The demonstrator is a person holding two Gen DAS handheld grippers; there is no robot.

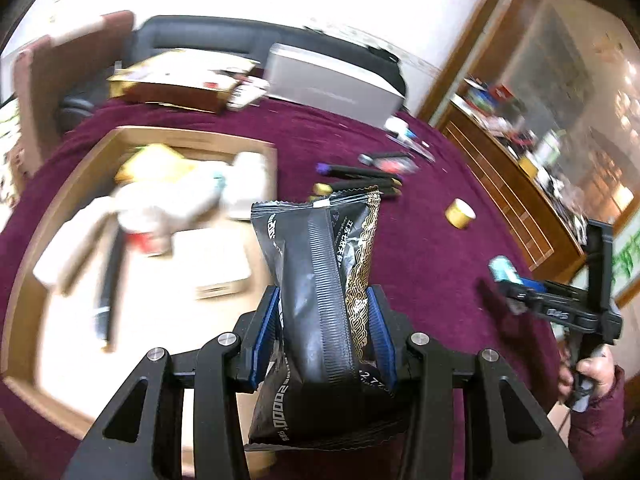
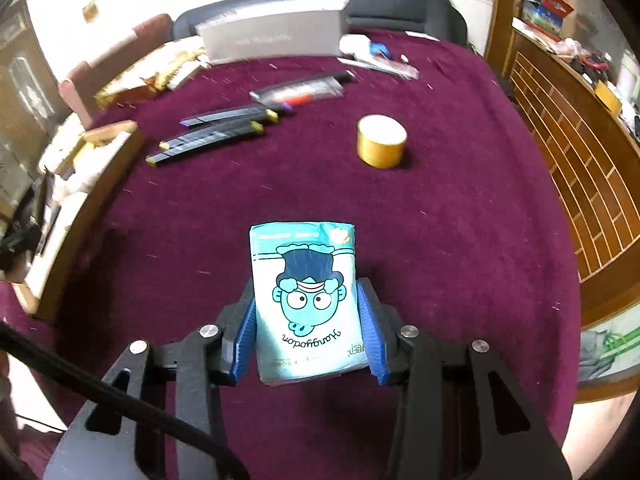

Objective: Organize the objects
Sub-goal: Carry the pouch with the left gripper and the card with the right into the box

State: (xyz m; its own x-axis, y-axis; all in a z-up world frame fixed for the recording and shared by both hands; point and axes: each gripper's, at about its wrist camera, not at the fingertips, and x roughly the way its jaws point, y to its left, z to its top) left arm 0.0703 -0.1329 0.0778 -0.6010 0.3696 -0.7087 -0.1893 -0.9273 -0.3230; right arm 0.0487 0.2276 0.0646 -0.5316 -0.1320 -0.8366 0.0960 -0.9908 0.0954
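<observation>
Now each gripper holds one thing. The left gripper is squeezed on one black snack bag, held up beside the box. The right gripper is closed on one blue tissue pack, up over the red cloth.

On the cloth sit one gold tape roll, three black sticks with gold ends, and one clear packet with a red pen inside. One grey case stands at the back.

The box is blurry. It seems to hold white and yellow things, maybe packets. The left edge of the box is cut off.
</observation>
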